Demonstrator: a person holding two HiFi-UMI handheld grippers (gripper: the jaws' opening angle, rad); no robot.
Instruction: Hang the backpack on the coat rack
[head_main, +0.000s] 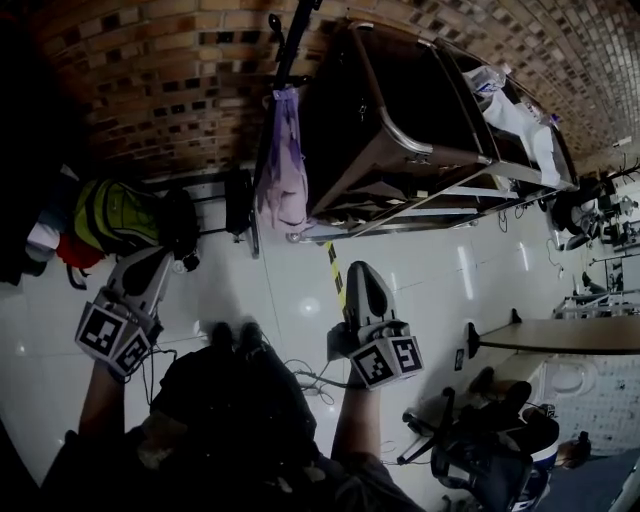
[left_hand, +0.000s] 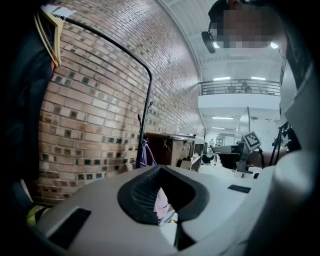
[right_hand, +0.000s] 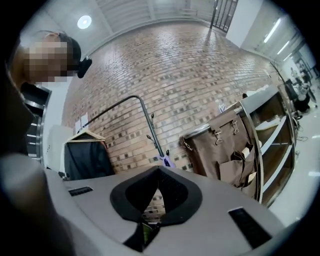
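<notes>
My left gripper (head_main: 168, 262) and my right gripper (head_main: 362, 272) both hang low in front of me, jaws pressed together on nothing; through each pair I see only far things, none of them in my grasp. The lilac backpack (head_main: 283, 175) hangs by its top from the black coat rack (head_main: 292, 45) against the brick wall (head_main: 160, 70), just beside the brown cart (head_main: 400, 130) and well off the left end of the counter (head_main: 575, 336); to my eye the hanging looks done, though I cannot tell how deep the strap sits on its hook. A green and yellow bag (head_main: 115, 215) sits by the wall, even farther from that end of the counter; if that one is meant, nothing is under way. The risks as I judge them: a shallow strap could slip off if I nudge the slim rack; the rack could tip under a lopsided load; the cables (head_main: 300, 378) by my feet could catch me as I step; and shut jaws would only push a strap, not take it.
</notes>
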